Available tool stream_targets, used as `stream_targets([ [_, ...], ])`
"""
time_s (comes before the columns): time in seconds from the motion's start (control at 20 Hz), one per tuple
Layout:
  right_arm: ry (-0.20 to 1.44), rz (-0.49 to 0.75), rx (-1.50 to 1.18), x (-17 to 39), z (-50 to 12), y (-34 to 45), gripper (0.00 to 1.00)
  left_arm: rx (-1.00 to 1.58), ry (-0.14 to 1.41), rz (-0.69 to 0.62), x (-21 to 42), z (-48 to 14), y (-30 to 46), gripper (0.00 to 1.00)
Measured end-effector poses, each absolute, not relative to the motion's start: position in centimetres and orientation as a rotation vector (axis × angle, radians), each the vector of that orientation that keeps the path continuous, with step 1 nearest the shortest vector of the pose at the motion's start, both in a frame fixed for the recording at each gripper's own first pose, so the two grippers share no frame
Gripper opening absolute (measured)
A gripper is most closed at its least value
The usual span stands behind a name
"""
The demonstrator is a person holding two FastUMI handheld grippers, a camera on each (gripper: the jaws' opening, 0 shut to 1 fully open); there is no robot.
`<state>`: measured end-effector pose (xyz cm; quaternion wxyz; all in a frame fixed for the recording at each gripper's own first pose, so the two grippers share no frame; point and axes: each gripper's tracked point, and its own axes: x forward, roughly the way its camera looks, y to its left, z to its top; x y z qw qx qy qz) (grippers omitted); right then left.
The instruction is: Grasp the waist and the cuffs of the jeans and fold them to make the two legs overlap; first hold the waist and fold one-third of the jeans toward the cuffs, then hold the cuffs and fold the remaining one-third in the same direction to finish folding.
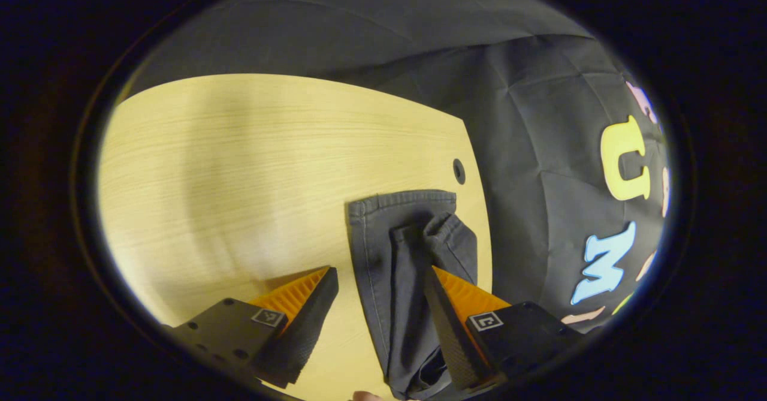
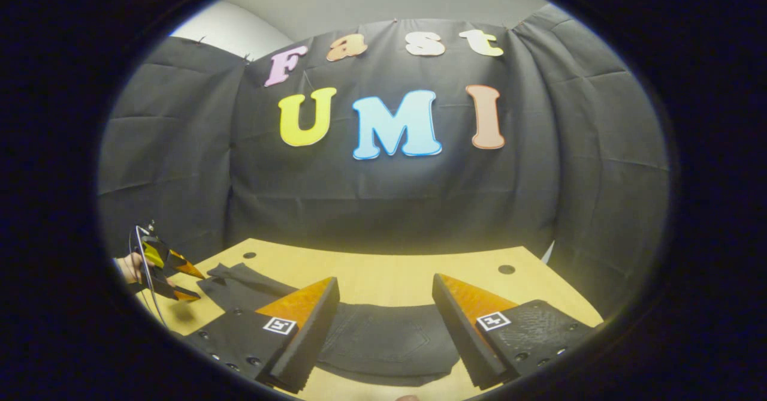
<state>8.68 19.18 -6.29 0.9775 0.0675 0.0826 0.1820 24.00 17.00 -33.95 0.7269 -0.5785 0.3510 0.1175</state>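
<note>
Dark grey jeans lie flat on the light wooden table [image 1: 239, 167]. In the left gripper view the cuffs [image 1: 407, 209] sit near the table's right edge, one cuff rumpled over the other. My left gripper [image 1: 380, 272] stands open above that leg end, its right finger [image 1: 461, 293] over the cloth. In the right gripper view the waist part of the jeans [image 2: 389, 341] spreads between and below the fingers of my right gripper [image 2: 384, 281], which is open and holds nothing. Far to the left there, the left gripper [image 2: 193, 282] hovers by the cuff end [image 2: 239, 281], held by a hand [image 2: 129, 266].
The table [image 2: 383, 275] has small round holes near its corners [image 1: 459, 171] [image 2: 506, 268] [image 2: 249, 255]. Black cloth walls close in behind and beside the table. Bare wood spreads left of the cuffs in the left gripper view.
</note>
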Motion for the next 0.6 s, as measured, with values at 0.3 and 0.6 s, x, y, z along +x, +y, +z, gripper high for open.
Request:
stream_targets([
  [0.3, 0.21, 0.297, 0.129, 10.1, -6.7, 17.9, 0.93, -1.347, 0.778, 0.133, 28.1, -33.9, 13.7, 0.9],
  [0.6, 0.263, 0.274, 0.168, 11.4, -7.2, 18.3, 0.93, -1.468, 0.749, 0.05, 30.5, -35.0, 9.8, 0.82],
])
